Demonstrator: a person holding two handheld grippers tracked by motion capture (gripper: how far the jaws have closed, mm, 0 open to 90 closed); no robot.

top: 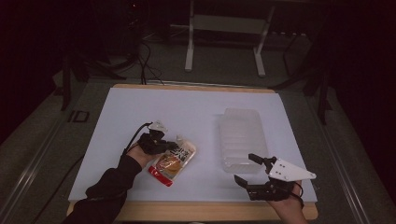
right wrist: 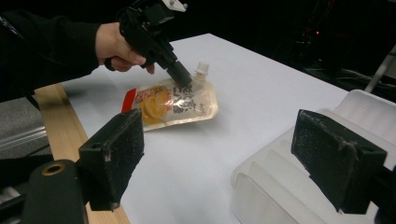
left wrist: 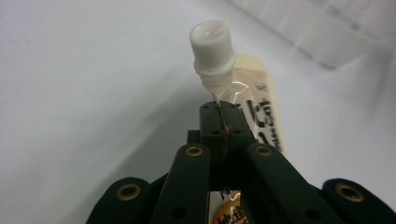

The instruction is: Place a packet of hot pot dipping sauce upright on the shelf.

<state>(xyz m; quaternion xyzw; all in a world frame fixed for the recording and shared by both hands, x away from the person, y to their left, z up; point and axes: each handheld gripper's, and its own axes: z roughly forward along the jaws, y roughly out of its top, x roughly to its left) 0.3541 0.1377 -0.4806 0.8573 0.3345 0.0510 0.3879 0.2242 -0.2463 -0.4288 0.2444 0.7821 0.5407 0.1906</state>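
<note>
A spouted food pouch [top: 173, 161], orange and red with black lettering, lies flat on the white table mat [top: 187, 107]. My left gripper [top: 172, 144] is shut on the pouch's top seam just below its white screw cap [left wrist: 212, 44]; the left gripper view shows the jaws [left wrist: 223, 116] pinching the clear film. The right gripper view shows the same grip, with the left gripper [right wrist: 182, 74] on the pouch [right wrist: 173, 102]. My right gripper [top: 246, 169] stands open at the near right, its pads [right wrist: 114, 156] wide apart with nothing between them, beside the near end of a clear plastic container [top: 243, 137].
The clear ribbed container [right wrist: 280, 186] lies on the right half of the mat. The table's wooden front edge [top: 210, 210] runs under both hands. Beyond the table are dark floor, cables and a white stand's legs [top: 224, 42].
</note>
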